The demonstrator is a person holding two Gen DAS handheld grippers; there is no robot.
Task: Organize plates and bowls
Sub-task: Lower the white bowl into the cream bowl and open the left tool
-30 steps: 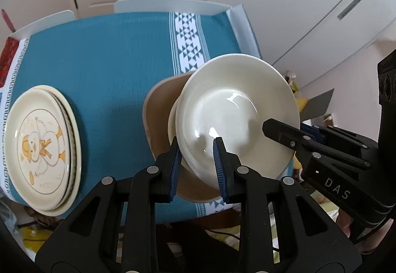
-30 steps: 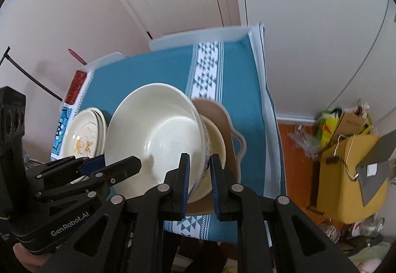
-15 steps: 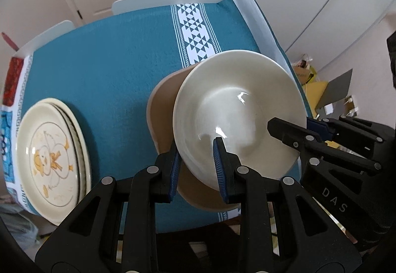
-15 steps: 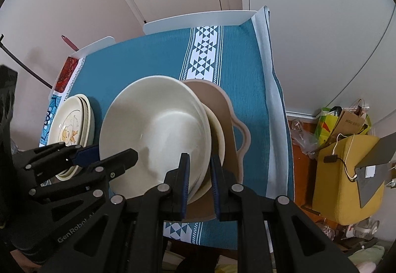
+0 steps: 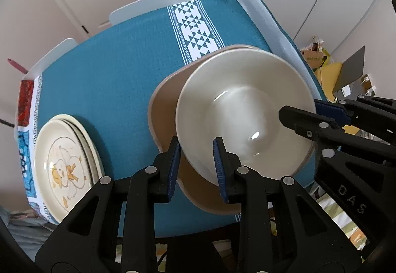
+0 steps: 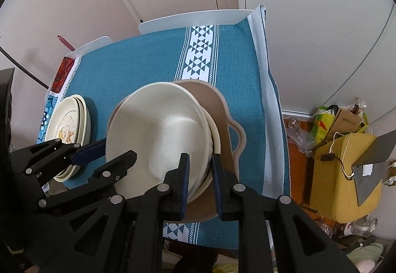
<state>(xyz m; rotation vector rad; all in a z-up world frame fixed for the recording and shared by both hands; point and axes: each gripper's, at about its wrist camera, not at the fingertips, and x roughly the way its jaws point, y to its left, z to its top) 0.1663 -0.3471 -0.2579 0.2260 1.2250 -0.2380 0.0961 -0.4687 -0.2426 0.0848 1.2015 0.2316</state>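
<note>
A large cream bowl (image 5: 245,109) (image 6: 158,134) is held by its rim from both sides, level over a smaller cream bowl (image 6: 216,139) that rests in a tan handled dish (image 5: 163,109) (image 6: 222,109). My left gripper (image 5: 196,161) is shut on the bowl's near-left rim. My right gripper (image 6: 200,175) has the opposite rim between its pads, and its jaws are opening slightly. How far the large bowl sits into the smaller one is hidden.
A stack of duck-print plates (image 5: 61,169) (image 6: 66,122) lies at the left edge of the teal tablecloth (image 5: 111,70). White chair backs (image 6: 193,18) stand at the far side. Yellow bags and boxes (image 6: 344,164) sit on the floor to the right.
The large bowl has come down from a tilt to level over the smaller bowl and tan dish. Both grippers followed it, still at its rim.
</note>
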